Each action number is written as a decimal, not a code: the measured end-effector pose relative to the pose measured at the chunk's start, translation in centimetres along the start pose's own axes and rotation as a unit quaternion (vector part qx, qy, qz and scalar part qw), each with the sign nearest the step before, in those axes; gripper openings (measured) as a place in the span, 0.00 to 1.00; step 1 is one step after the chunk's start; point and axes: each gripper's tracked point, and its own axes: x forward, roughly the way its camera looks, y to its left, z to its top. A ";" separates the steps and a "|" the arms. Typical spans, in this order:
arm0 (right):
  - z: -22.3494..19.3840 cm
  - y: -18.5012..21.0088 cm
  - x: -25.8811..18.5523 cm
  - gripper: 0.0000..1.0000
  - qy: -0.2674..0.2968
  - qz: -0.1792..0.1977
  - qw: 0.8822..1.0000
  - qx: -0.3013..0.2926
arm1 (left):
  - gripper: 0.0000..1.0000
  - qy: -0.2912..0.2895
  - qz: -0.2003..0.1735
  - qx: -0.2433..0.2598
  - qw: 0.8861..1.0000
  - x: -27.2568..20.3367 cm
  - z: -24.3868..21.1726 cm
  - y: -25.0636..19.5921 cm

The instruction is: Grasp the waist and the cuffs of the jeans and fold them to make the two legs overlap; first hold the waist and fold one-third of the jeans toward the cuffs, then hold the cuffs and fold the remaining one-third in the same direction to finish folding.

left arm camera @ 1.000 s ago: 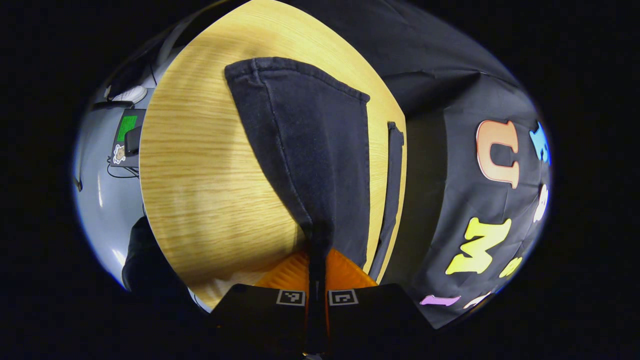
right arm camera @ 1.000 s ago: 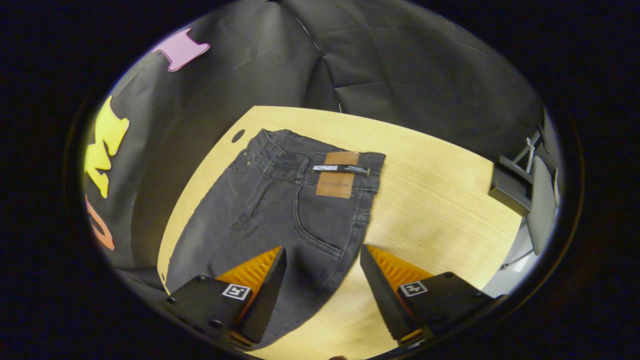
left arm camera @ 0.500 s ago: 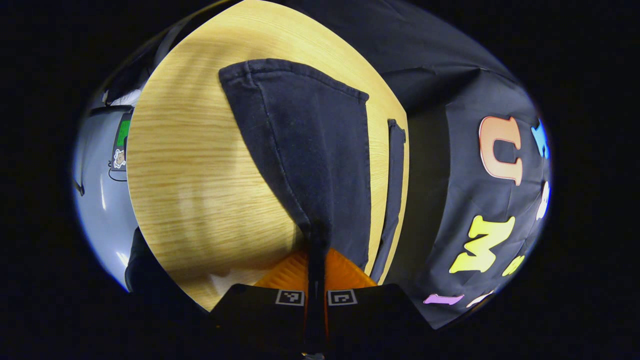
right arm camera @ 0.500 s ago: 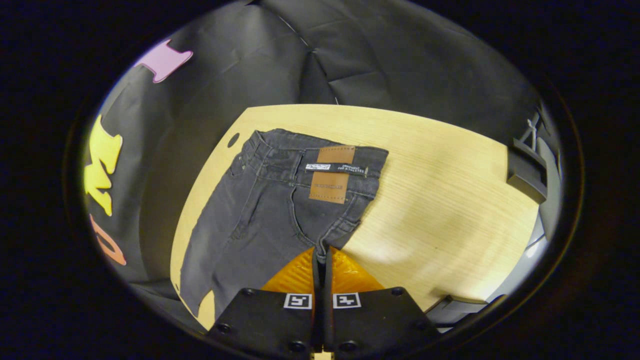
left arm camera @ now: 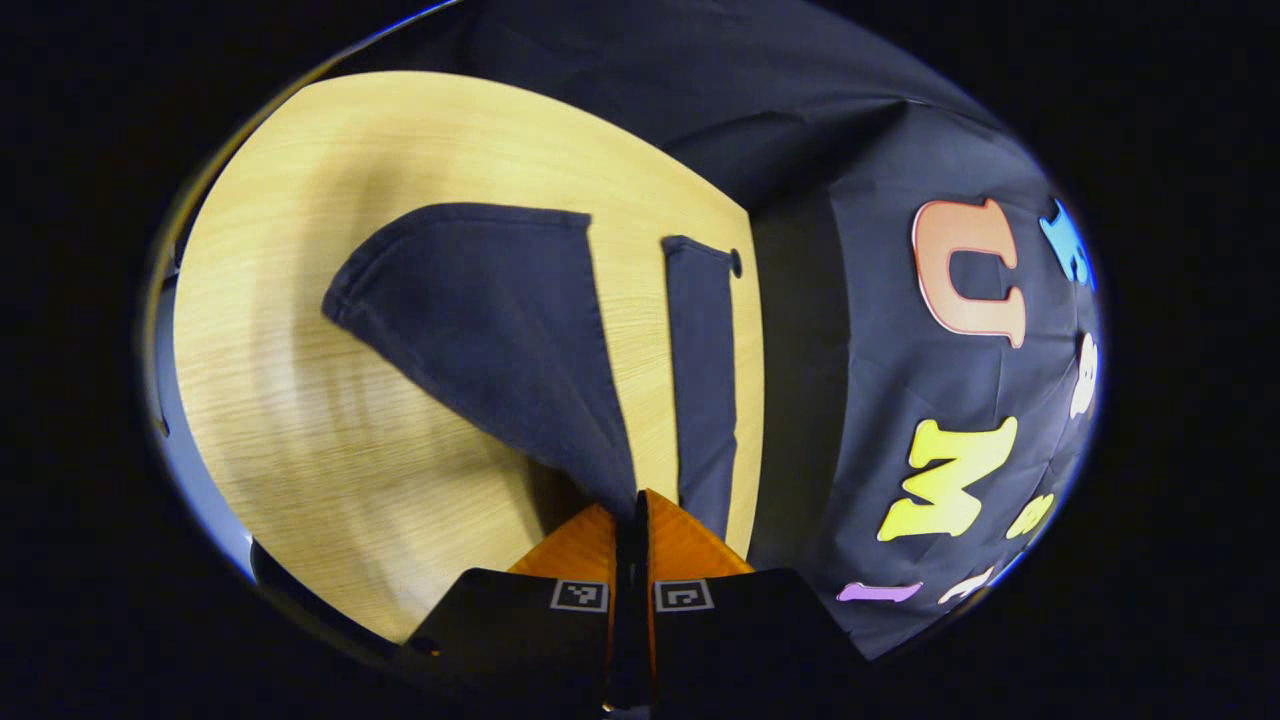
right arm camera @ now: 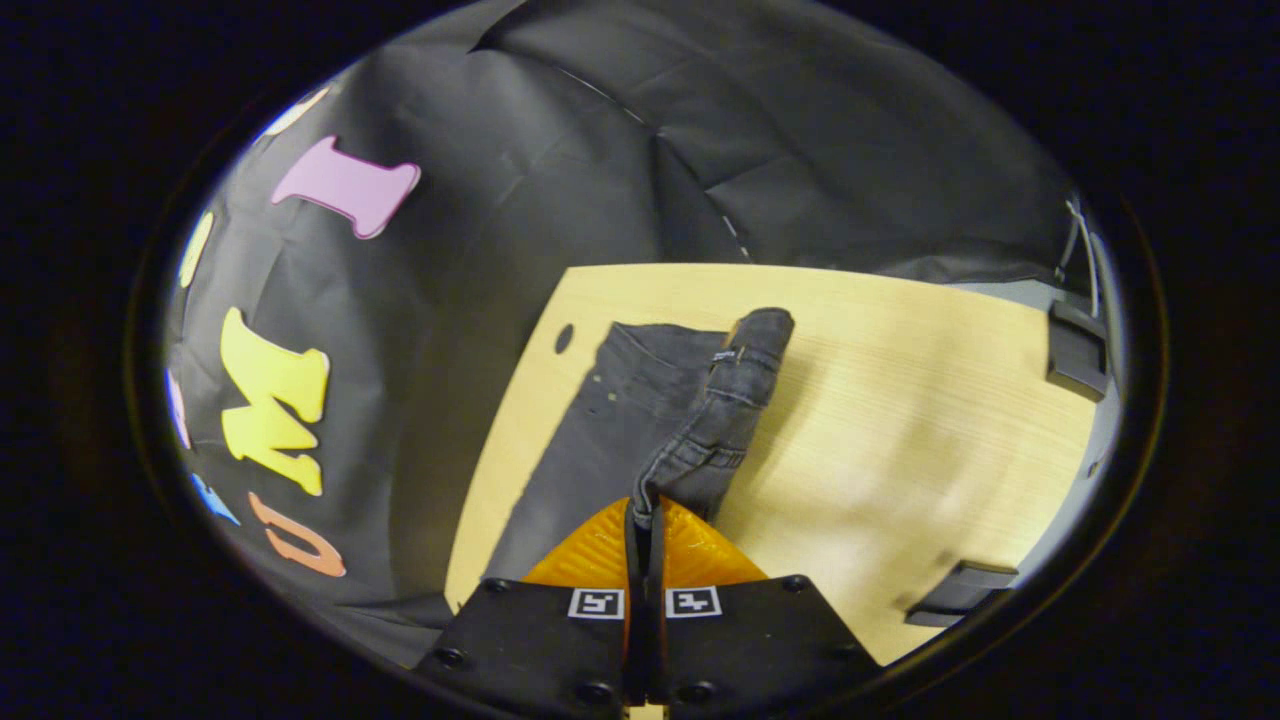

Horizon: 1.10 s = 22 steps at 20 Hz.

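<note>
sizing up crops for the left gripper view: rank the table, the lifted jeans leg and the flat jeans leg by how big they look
1. table, largest.
2. lifted jeans leg, held nearer the camera, so its lead over the next is unsure.
3. flat jeans leg, a narrow strip by the table's edge.

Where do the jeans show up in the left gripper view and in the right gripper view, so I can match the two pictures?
Left gripper view: the jeans spread dark across the centre, one leg rising from the left gripper, the other a strip near the table's edge.
Right gripper view: the jeans lie centre-left, their lifted fabric bunched up from the right gripper.
Shared landmark: the small hole in the wooden table beside the jeans' far edge.
</note>
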 end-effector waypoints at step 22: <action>3.2 10.8 22.9 0.00 0.011 -0.022 1.000 0.014 | 0.04 0.112 0.129 0.169 0.971 24.4 5.2 -9.7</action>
